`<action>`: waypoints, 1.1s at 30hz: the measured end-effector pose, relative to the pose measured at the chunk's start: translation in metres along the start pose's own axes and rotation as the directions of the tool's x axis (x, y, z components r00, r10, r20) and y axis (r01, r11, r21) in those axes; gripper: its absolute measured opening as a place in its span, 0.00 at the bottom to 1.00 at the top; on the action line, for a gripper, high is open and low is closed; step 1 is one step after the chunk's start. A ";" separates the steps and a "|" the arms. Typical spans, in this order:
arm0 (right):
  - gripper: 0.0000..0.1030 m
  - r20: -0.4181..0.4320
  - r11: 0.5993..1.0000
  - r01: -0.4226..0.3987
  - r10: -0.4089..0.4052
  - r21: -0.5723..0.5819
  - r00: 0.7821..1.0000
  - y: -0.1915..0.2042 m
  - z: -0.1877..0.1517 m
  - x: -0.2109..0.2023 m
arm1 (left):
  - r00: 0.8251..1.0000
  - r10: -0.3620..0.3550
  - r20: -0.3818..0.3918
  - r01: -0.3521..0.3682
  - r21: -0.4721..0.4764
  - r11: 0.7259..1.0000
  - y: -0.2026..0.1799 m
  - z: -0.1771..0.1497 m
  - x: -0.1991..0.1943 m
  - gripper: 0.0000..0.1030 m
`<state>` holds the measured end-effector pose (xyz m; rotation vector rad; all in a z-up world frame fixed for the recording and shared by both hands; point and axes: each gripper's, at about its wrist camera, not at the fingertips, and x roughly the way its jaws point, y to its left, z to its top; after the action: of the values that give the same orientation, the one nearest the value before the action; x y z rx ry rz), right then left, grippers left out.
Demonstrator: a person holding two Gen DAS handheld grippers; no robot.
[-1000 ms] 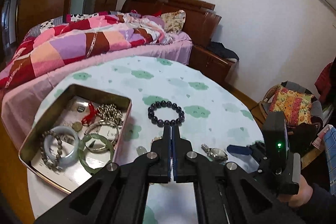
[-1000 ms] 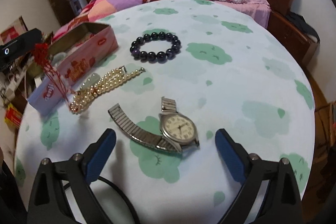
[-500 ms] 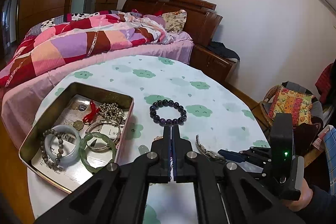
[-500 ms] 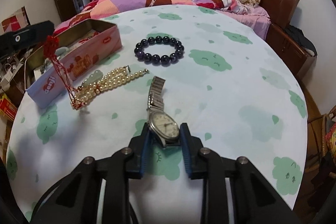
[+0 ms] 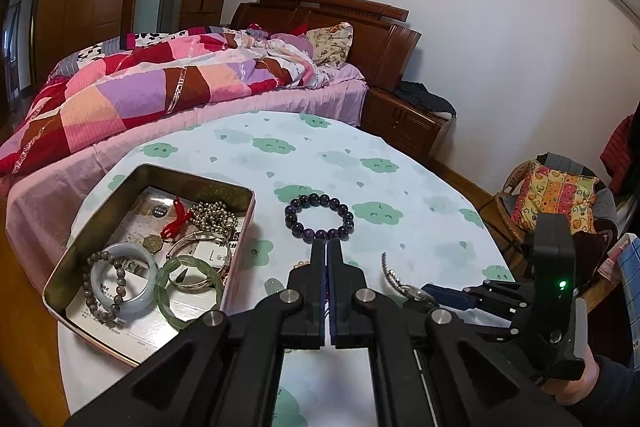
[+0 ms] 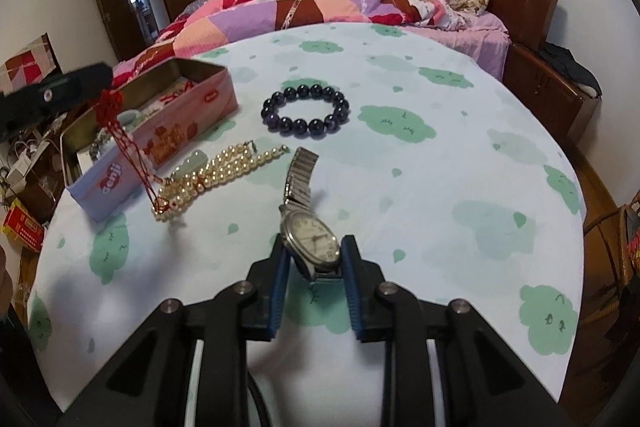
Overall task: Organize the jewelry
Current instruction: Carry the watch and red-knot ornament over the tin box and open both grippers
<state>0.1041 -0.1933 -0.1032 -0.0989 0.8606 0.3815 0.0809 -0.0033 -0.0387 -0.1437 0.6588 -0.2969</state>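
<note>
My right gripper [image 6: 312,251] is shut on the case of a silver wristwatch [image 6: 314,237]; the watch's metal band trails forward onto the tablecloth. The left wrist view shows the same grip [image 5: 438,293] low on the right. My left gripper [image 5: 326,247] is shut and hovers near the tin. In the right wrist view a red cord [image 6: 120,137] hangs taut from it down to a pearl necklace [image 6: 224,165] on the cloth. A dark purple bead bracelet [image 6: 288,125] lies further out. The open tin [image 5: 148,171] holds bangles and bead strings.
The round table [image 6: 460,155] has a pale cloth with green cloud prints. A pale green pendant [image 6: 190,163] lies beside the tin's pink wall [image 6: 160,143]. A bed with a patchwork quilt [image 5: 160,87] stands behind, and a wicker chair with a cushion [image 5: 556,195] at the right.
My right gripper's jaws closed from wide open onto the watch case, and the watch turned so that its band points away from me. The left gripper kept still and stayed shut.
</note>
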 end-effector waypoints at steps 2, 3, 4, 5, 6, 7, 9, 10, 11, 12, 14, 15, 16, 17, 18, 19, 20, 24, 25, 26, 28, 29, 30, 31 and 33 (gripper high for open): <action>0.27 0.009 1.000 -0.007 0.007 0.007 1.000 0.000 0.001 -0.003 | 1.000 0.003 -0.001 -0.003 0.001 1.000 0.000 0.000 -0.001 0.00; 0.27 0.014 1.000 -0.010 0.010 0.010 1.000 0.000 0.002 -0.005 | 1.000 0.005 -0.001 -0.005 0.000 1.000 0.000 0.000 -0.002 0.00; 0.27 0.018 1.000 -0.012 0.011 0.012 1.000 -0.001 0.003 -0.006 | 1.000 0.004 0.000 -0.004 -0.001 1.000 0.000 0.001 -0.003 0.00; 0.27 0.024 1.000 -0.014 0.014 0.014 1.000 0.000 0.003 -0.008 | 1.000 0.006 0.001 -0.006 -0.001 1.000 0.000 0.001 -0.003 0.00; 0.27 0.028 1.000 -0.016 0.016 0.013 0.999 0.001 0.004 -0.009 | 1.000 0.007 0.002 -0.007 -0.001 1.000 0.000 0.001 -0.004 0.00; 0.27 0.032 1.000 -0.018 0.017 0.012 0.999 0.001 0.004 -0.010 | 1.000 0.008 0.004 -0.008 0.000 1.000 0.000 0.001 -0.005 0.00; 0.27 0.041 1.000 -0.023 0.022 0.009 0.999 0.003 0.005 -0.013 | 1.000 0.009 0.009 -0.009 0.001 1.000 0.000 0.002 -0.007 0.00; 0.27 0.046 1.000 -0.025 0.024 0.007 0.999 0.004 0.006 -0.014 | 1.000 0.010 0.010 -0.010 0.002 1.000 -0.001 0.002 -0.008 0.00; 0.27 0.048 1.000 -0.025 0.025 0.006 0.999 0.005 0.006 -0.014 | 1.000 0.010 0.012 -0.010 0.003 1.000 0.000 0.002 -0.009 0.00; 0.27 0.052 1.000 -0.026 0.026 0.005 0.998 0.005 0.007 -0.015 | 1.000 0.010 0.014 -0.010 0.004 1.000 0.000 0.002 -0.010 0.00; 0.27 0.059 1.000 -0.030 0.029 0.006 0.998 0.006 0.008 -0.017 | 1.000 0.009 0.016 -0.009 0.004 1.000 -0.001 0.002 -0.010 0.00; 0.27 0.062 1.000 -0.031 0.031 0.006 0.998 0.007 0.008 -0.018 | 1.000 0.008 0.018 -0.009 0.004 1.000 0.000 0.003 -0.011 0.00; 0.27 0.064 0.999 -0.032 0.031 0.006 0.997 0.007 0.009 -0.019 | 1.000 0.010 0.020 -0.010 0.003 1.000 0.000 0.003 -0.012 0.00; 0.27 0.068 0.999 -0.032 0.031 0.006 0.997 0.008 0.009 -0.020 | 1.000 0.010 0.021 -0.010 0.002 1.000 0.001 0.003 -0.012 0.00; 0.27 0.075 0.999 -0.033 0.032 0.007 0.997 0.008 0.010 -0.021 | 1.000 0.010 0.023 -0.010 0.002 1.000 0.001 0.004 -0.013 0.00; 0.27 0.078 0.999 -0.033 0.033 0.007 0.996 0.008 0.010 -0.022 | 1.000 0.010 0.026 -0.010 0.002 1.000 0.001 0.004 -0.014 0.00; 0.27 0.082 0.999 -0.034 0.033 0.006 0.996 0.009 0.011 -0.023 | 1.000 0.009 0.030 -0.009 0.002 1.000 0.001 0.005 -0.015 0.00; 0.27 0.095 0.999 -0.039 0.038 0.002 0.995 0.012 0.014 -0.026 | 0.999 0.010 0.040 -0.010 0.007 1.000 0.000 0.006 -0.019 0.00; 0.27 0.098 0.999 -0.037 0.037 -0.001 0.994 0.013 0.015 -0.027 | 0.999 0.009 0.041 -0.009 0.007 1.000 0.000 0.006 -0.020 0.00; 0.27 0.101 0.999 -0.036 0.036 -0.001 0.994 0.014 0.016 -0.028 | 0.999 0.009 0.042 -0.009 0.007 1.000 0.001 0.006 -0.020 0.00; 0.27 0.105 0.999 -0.038 0.038 -0.002 0.994 0.014 0.016 -0.029 | 0.999 0.009 0.045 -0.009 0.008 1.000 0.000 0.006 -0.021 0.00; 0.27 0.109 0.999 -0.037 0.038 -0.003 0.993 0.015 0.017 -0.029 | 0.999 0.009 0.045 -0.009 0.008 1.000 0.000 0.006 -0.021 0.00; 0.27 0.113 0.999 -0.037 0.037 -0.005 0.993 0.016 0.018 -0.030 | 0.999 0.009 0.046 -0.009 0.007 1.000 0.000 0.006 -0.021 0.00; 0.27 0.116 0.999 -0.037 0.038 -0.005 0.992 0.016 0.018 -0.032 | 0.999 0.009 0.047 -0.009 0.008 1.000 0.000 0.006 -0.022 0.00; 0.27 0.123 0.999 -0.038 0.039 -0.007 0.992 0.017 0.021 -0.033 | 0.999 0.009 0.051 -0.009 0.008 1.000 0.000 0.008 -0.023 0.00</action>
<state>0.0933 -0.1819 -0.0631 -0.0621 0.7406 0.4215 0.0683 0.0047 -0.0193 -0.1404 0.6076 -0.2864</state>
